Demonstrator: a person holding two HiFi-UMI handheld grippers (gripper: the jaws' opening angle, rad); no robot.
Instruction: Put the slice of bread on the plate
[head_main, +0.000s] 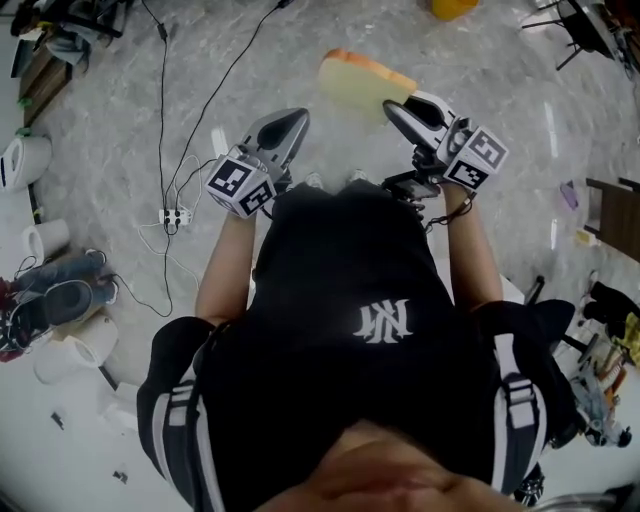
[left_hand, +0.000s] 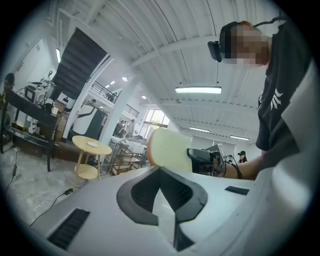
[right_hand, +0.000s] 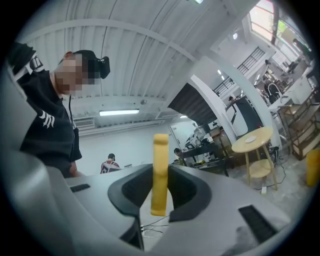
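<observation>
The slice of bread (head_main: 365, 85), pale yellow with an orange-brown crust, hangs in the air over the floor, ahead of the person. My right gripper (head_main: 392, 106) is shut on its near edge. In the right gripper view the slice (right_hand: 160, 150) stands edge-on between the two dark pads and sticks up past my right gripper (right_hand: 161, 171). My left gripper (head_main: 299, 117) is held beside it at the left, jaws together with nothing in them. From the left gripper view (left_hand: 160, 168) the bread (left_hand: 169, 150) shows broadside. A small white plate (right_hand: 251, 139) lies on a round yellow table.
The round yellow table (left_hand: 91, 147) with a lower shelf stands across the room. Cables and a power strip (head_main: 175, 215) run over the marbled floor at the left. Shoes (head_main: 55, 298) and paper rolls lie at the far left, a dark chair (head_main: 612, 208) at the right.
</observation>
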